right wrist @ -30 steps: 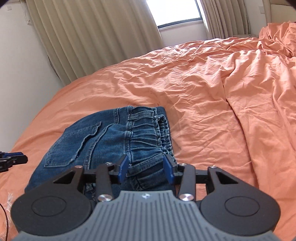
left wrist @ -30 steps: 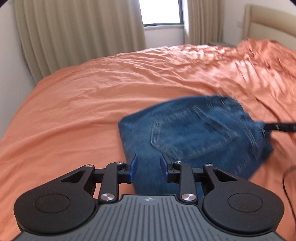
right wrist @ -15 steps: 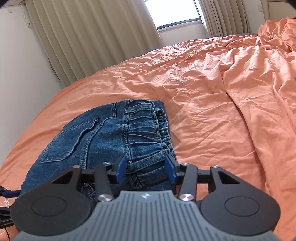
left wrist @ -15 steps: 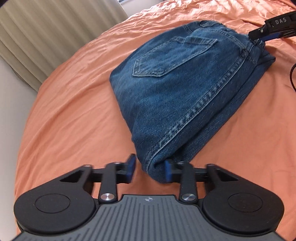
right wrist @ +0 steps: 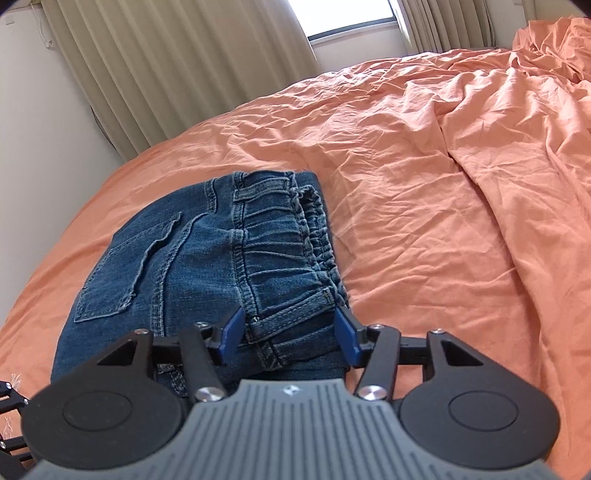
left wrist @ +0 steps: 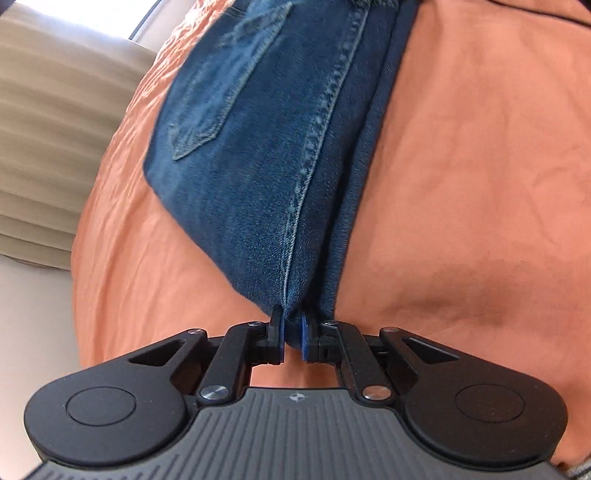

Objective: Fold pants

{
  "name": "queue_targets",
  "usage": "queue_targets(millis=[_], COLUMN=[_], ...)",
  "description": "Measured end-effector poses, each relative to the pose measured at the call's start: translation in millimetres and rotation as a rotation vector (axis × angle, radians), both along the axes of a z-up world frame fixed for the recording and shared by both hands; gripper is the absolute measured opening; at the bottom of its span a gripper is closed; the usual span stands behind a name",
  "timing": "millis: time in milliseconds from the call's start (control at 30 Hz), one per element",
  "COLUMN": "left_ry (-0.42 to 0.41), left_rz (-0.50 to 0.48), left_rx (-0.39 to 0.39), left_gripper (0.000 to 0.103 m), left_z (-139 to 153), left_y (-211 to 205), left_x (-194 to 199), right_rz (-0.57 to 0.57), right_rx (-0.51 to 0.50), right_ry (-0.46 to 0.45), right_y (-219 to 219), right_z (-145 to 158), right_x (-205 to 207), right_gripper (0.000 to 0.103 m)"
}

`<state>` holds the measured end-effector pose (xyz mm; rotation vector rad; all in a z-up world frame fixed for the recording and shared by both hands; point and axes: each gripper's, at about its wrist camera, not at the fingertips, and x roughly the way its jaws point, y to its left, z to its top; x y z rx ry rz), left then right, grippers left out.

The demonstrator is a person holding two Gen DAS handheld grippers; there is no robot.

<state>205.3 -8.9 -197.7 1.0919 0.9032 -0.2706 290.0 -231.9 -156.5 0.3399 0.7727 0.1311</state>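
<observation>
Folded blue denim pants (left wrist: pixel 266 140) lie on the orange bed sheet (left wrist: pixel 480 184), back pocket facing up. My left gripper (left wrist: pixel 293 334) is shut on the near folded corner of the pants, pinching the seam edge. In the right wrist view the pants (right wrist: pixel 192 266) show their elastic waistband. My right gripper (right wrist: pixel 290 334) is open, its blue pads either side of the waistband corner without pinching it. Part of the left gripper (right wrist: pixel 9 398) shows at the left edge of the right wrist view.
The wrinkled orange sheet (right wrist: pixel 443 184) covers the whole bed, with bunched bedding (right wrist: pixel 554 40) at the far right. Beige curtains (right wrist: pixel 166 74) and a window (right wrist: pixel 351 18) stand behind the bed. A white wall (right wrist: pixel 33 129) is at the left.
My left gripper moved in to the near corner of the pants and shut on it. My right gripper stayed open at the waistband, moving slightly closer.
</observation>
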Motion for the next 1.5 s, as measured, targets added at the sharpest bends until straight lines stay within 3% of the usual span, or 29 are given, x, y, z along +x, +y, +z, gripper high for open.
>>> queue_targets(millis=[33,100,167,333,533,633,733,1000,1067,1167,1267,1333,1500], left_ry=[-0.003,-0.003,-0.002,0.008,0.003,0.078,0.035,-0.021,-0.034,-0.030,-0.057,-0.071,-0.140], left_rz=[-0.002,0.010,0.028,0.080,0.087,0.131,0.102,0.150,0.168,0.191,0.245,0.303,0.542], left_rx=[0.008,0.005,-0.018,-0.069,-0.068,-0.121,-0.096,-0.169,-0.202,-0.276,-0.401,-0.520,-0.913], left_gripper=[0.006,0.006,0.006,0.007,0.007,0.003,0.003,0.010,0.015,0.027,0.042,0.050,0.056], left_z=[-3,-2,7,22,25,27,28,57,65,73,85,93,105], left_y=[-1,-1,0,5,4,0,-1,3,4,6,14,26,78], left_x=[0,-3,-3,8,-2,-11,-26,-36,-36,-28,-22,-12,27], right_rz=[-0.008,-0.033,-0.033,-0.030,-0.002,0.019,0.015,0.014,0.014,0.017,0.008,-0.002,-0.061], right_rx=[0.003,0.099,0.125,0.102,0.045,-0.002,0.000,0.044,0.056,0.099,0.158,0.203,0.355], right_ry=[0.030,0.073,0.073,0.066,0.076,0.073,0.073,-0.007,-0.033,-0.056,-0.053,-0.050,-0.012], right_y=[-1,-10,-14,-12,-9,-4,-4,-10,-12,-17,-23,-30,-56], right_z=[-6,-19,-20,-19,-14,-10,-4,15,21,26,28,28,21], right_x=[2,6,8,7,-3,-9,-17,-39,-42,-42,-39,-37,-24], right_gripper=[0.063,0.063,0.063,0.062,0.062,0.061,0.061,0.061,0.066,0.074,0.075,0.075,0.076])
